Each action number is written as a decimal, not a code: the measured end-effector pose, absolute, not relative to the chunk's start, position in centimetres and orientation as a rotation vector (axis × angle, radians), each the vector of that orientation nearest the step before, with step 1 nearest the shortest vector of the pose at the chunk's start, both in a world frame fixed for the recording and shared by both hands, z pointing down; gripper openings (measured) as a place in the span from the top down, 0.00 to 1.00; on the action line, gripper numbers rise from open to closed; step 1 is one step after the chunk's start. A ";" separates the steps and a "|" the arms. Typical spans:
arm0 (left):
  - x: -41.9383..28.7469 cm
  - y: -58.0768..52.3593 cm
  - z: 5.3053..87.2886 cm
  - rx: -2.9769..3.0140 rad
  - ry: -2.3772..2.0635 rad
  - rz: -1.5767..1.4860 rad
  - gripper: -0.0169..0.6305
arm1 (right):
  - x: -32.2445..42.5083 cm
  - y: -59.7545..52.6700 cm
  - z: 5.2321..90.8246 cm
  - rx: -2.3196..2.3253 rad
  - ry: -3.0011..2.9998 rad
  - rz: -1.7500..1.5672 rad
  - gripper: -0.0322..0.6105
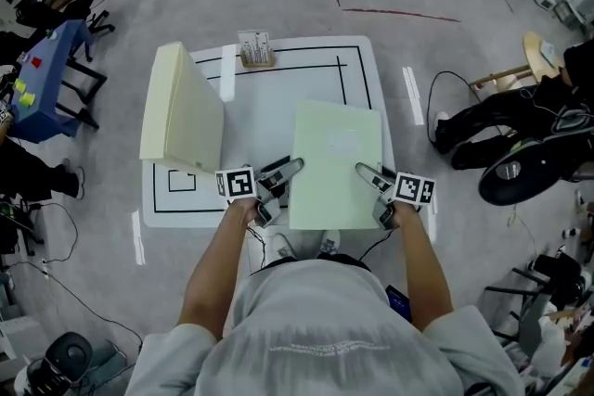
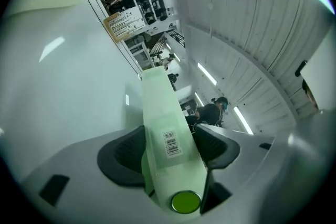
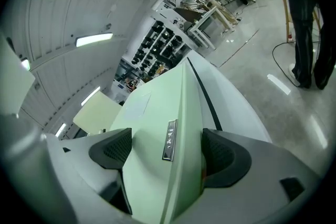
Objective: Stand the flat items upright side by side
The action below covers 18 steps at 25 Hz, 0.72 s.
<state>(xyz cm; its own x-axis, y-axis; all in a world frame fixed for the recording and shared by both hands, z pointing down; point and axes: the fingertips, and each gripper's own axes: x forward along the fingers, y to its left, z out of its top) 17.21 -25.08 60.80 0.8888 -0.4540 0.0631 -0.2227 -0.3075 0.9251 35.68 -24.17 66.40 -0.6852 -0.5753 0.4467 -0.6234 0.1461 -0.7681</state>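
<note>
A pale green flat box [image 1: 336, 164] is held over the near part of the white table [image 1: 362, 70], its broad face turned up toward me. My left gripper [image 1: 277, 183] grips its near left edge. In the left gripper view the pads [image 2: 126, 157] press both sides of the box's thin edge [image 2: 165, 128], which bears a barcode label. My right gripper [image 1: 373, 185] is shut on the near right edge, where the box [image 3: 157, 113] fills the gap between the pads [image 3: 223, 157]. A cream flat box [image 1: 181, 107] stands upright at the table's left, also seen as the cream box [image 3: 100, 113] from the right gripper.
A small wooden stand with cards [image 1: 255, 49] sits at the table's far edge. Black lines mark the tabletop. A blue table [image 1: 46, 70] is off to the left, and a seated person's legs [image 1: 501, 116] and a stool [image 1: 538, 58] are on the right.
</note>
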 end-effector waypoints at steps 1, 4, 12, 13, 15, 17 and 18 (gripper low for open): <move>17.7 -24.8 61.0 1.882 -0.484 -0.238 0.49 | 35.5 -24.1 66.4 1.215 -2.349 1.604 0.31; 19.4 -23.7 61.8 1.862 -0.430 -0.171 0.44 | 34.9 -24.0 66.4 1.171 -2.367 1.589 0.31; 19.6 -22.3 64.2 1.962 -0.390 0.104 0.44 | 34.4 -24.0 67.1 1.132 -2.314 1.581 0.31; 19.5 -21.9 64.4 1.984 -0.378 0.129 0.43 | 34.3 -23.9 67.0 1.110 -2.321 1.577 0.31; 19.3 -21.5 64.5 2.028 -0.363 0.154 0.43 | 34.0 -23.6 66.8 1.060 -2.342 1.574 0.31; 19.1 -21.2 64.5 2.069 -0.366 0.162 0.44 | 33.8 -23.4 66.5 1.029 -2.367 1.565 0.31; 19.0 -21.1 64.4 2.090 -0.368 0.160 0.44 | 33.8 -23.3 66.4 1.018 -2.379 1.561 0.31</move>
